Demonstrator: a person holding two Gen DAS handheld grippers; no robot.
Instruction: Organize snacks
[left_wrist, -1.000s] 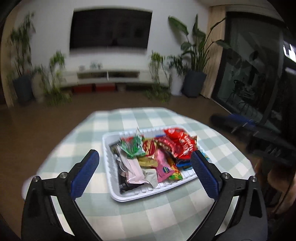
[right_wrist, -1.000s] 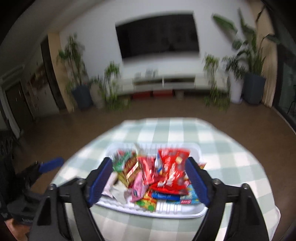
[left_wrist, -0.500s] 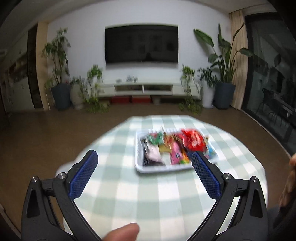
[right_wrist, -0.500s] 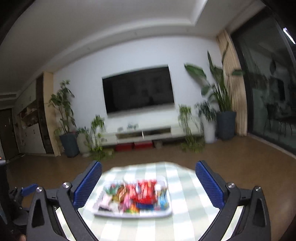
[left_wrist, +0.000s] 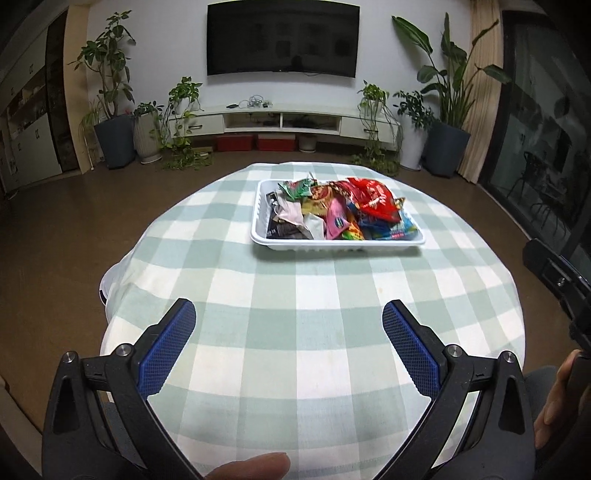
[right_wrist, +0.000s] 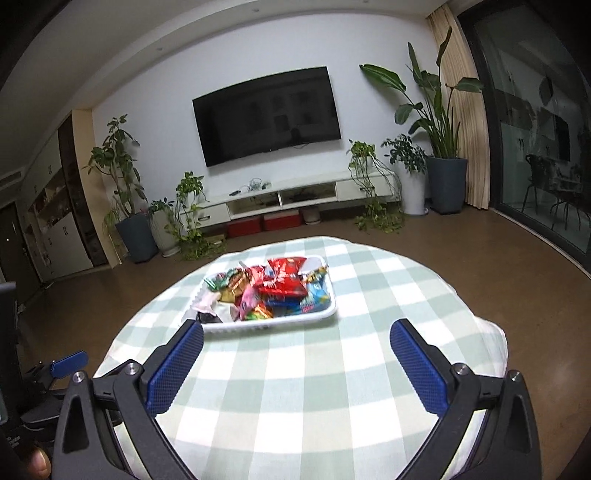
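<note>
A white tray (left_wrist: 260, 236) heaped with several colourful snack packets, a big red bag (left_wrist: 375, 197) on top, sits on the far half of the round table. It also shows in the right wrist view (right_wrist: 325, 315). My left gripper (left_wrist: 289, 325) is open and empty, held over the near part of the table, well short of the tray. My right gripper (right_wrist: 297, 349) is open and empty, just in front of the tray's near edge and above the cloth.
The table wears a green and white checked cloth (left_wrist: 303, 332). The right tool's body (left_wrist: 557, 277) shows at the right edge. Behind are brown floor, a TV wall (left_wrist: 282, 38), a low cabinet and potted plants (left_wrist: 443, 110).
Both grippers have drawn back and up from right over the tray to the near side of the table. The tray now looks smaller and farther away. Both stay open.
</note>
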